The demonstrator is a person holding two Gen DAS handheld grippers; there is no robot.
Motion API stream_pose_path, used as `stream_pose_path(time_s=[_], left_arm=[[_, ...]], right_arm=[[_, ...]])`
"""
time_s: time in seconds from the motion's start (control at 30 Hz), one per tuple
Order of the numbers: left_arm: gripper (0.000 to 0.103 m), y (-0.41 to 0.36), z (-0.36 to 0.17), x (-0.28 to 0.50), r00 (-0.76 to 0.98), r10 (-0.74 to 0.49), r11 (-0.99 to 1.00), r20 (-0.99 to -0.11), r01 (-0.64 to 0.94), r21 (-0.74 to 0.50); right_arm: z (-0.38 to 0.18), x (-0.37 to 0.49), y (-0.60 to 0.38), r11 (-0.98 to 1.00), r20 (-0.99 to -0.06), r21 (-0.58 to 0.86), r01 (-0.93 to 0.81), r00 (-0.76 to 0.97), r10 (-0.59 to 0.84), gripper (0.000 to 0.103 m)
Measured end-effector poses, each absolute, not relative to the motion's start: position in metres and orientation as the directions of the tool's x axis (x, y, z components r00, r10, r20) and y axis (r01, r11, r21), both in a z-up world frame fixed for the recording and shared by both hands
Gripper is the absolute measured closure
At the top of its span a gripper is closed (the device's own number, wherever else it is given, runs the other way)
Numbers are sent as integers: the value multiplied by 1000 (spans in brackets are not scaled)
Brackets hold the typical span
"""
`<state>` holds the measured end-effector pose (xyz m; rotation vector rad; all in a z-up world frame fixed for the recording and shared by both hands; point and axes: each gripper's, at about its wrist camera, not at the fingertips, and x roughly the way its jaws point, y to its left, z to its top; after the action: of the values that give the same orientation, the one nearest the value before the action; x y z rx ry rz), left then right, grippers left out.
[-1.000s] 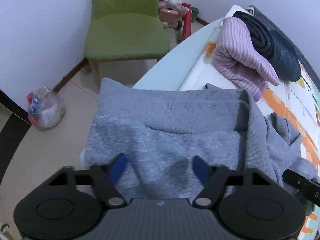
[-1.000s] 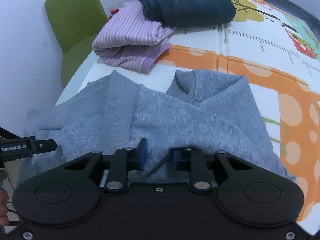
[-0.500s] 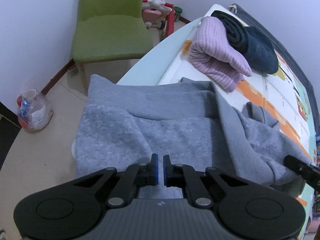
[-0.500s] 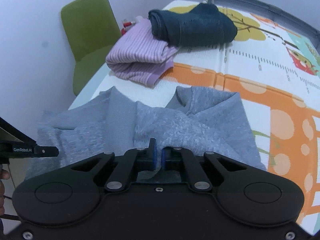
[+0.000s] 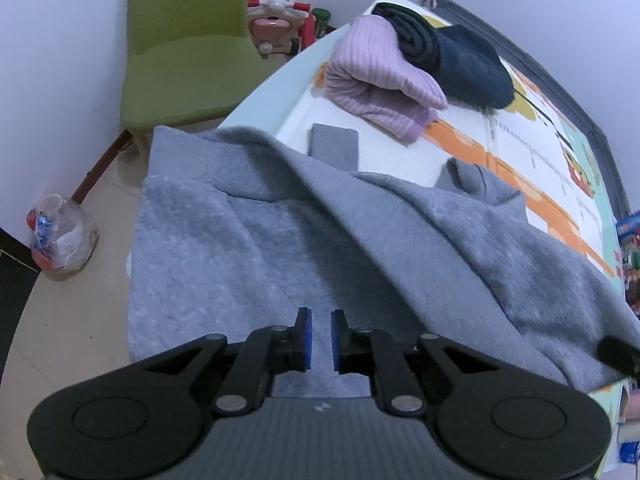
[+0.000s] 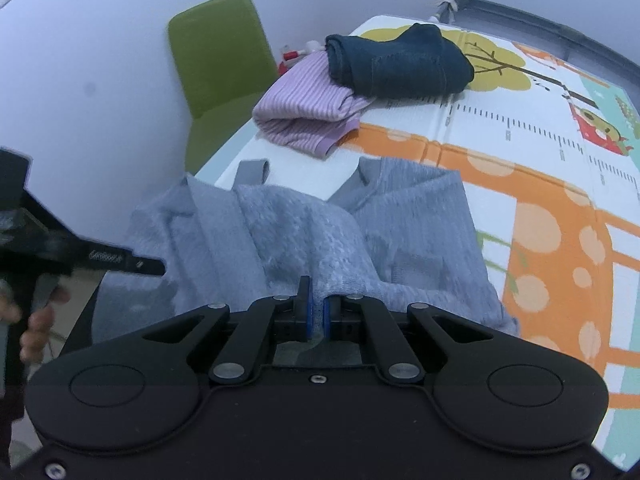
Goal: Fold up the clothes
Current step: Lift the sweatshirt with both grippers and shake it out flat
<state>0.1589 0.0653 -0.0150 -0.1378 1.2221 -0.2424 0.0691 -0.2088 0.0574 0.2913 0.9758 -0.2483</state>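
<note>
A grey sweatshirt (image 5: 280,248) lies crumpled on the colourful play mat (image 5: 540,148), its near edge lifted. My left gripper (image 5: 321,340) has the grey hem filling the narrow gap between its blue pads, and its jaws are opening a little. In the right wrist view the sweatshirt (image 6: 320,232) bunches up toward my right gripper (image 6: 316,316), which is shut on a fold of it. The left gripper (image 6: 120,262) shows at the left there, held by a hand (image 6: 36,320). One sleeve cuff (image 5: 334,146) lies flat toward the back.
A folded purple striped garment (image 5: 384,80) and a folded dark blue one (image 5: 460,64) sit at the far end of the mat (image 6: 540,152). A green chair (image 5: 188,48), a toy (image 5: 276,20) and a plastic bag (image 5: 60,240) stand on the floor to the left.
Both grippers closed on the sweatshirt's near edge and rose with it. The fabric now hangs up toward them and a sleeve cuff has come into view.
</note>
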Motion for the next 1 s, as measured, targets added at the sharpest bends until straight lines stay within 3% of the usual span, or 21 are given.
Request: stream_pose_path(time_s=[0.13, 0.3, 0.4, 1.0], left_arm=[[84, 60, 0, 145, 344, -264, 963, -901, 136, -230], [57, 51, 23, 131, 401, -254, 965, -880, 172, -200], [52, 42, 30, 128, 419, -236, 967, -877, 187, -171], [49, -36, -4, 140, 296, -241, 944, -924, 292, -153]], right_arm=[[66, 36, -203, 940, -850, 126, 317, 523, -62, 98], [70, -2, -198, 946, -872, 104, 308, 486, -62, 98], [68, -23, -194, 948, -891, 95, 305, 450, -56, 98], [25, -105, -193, 960, -959, -52, 275, 253, -125, 98]])
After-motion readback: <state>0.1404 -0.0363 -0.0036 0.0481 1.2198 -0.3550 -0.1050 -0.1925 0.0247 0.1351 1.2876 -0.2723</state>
